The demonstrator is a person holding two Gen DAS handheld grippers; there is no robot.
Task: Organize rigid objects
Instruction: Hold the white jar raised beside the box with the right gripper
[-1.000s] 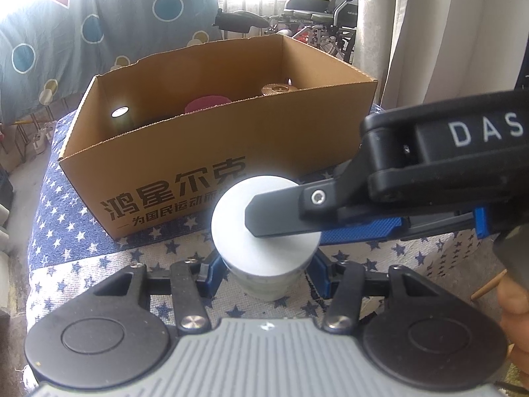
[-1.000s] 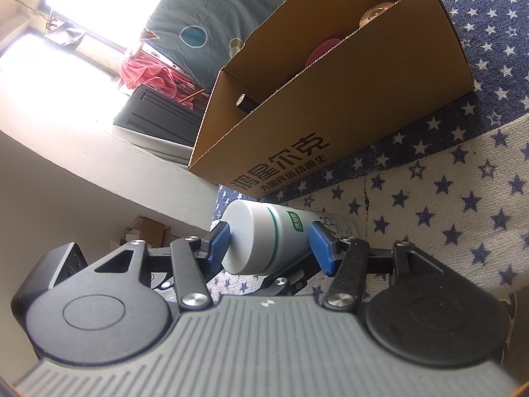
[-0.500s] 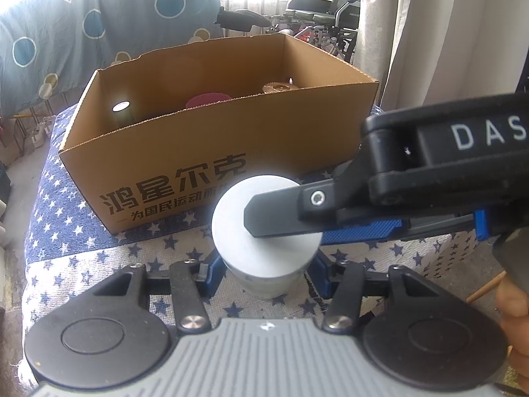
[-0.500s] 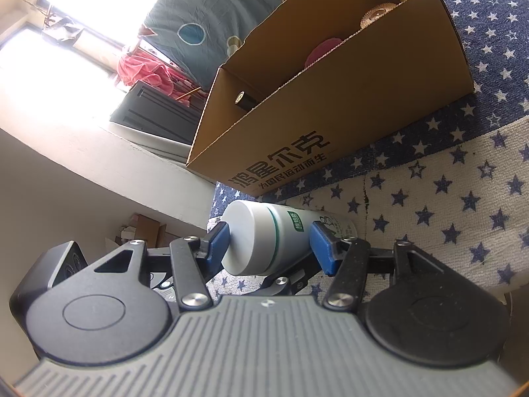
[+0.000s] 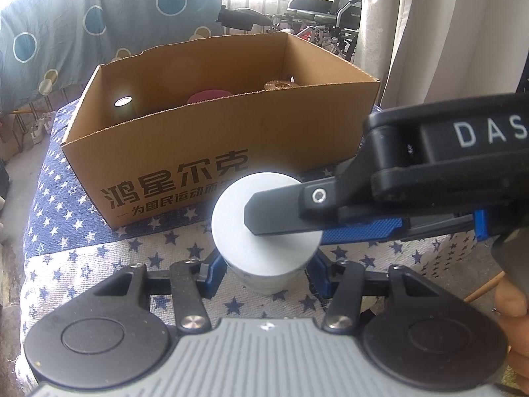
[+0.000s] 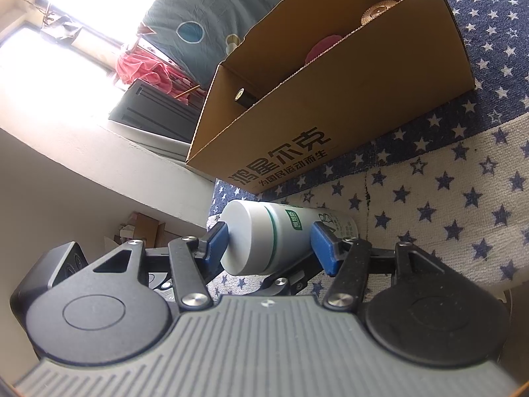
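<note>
Handover step in hand. Left gripper (image 5: 266, 269) clamps the white bottle (image 5: 266, 231) upright at the near edge of the star-print cushion (image 5: 82, 258), in front of the cardboard box (image 5: 228, 139). Right gripper (image 6: 269, 243) straddles the bottle's cap end; pads look barely touching, hard to tell, jaws easing apart. Next: one clean grip, lift over the box's near wall, drop inside.

I see star-print cloth (image 5: 82, 258) covering raised surface: navy band with white stars at back, cream band with navy stars in front. Open cardboard box (image 5: 231, 139) sits on navy band. White bottle (image 6: 264, 238) stands on cream band, near box front.
</note>
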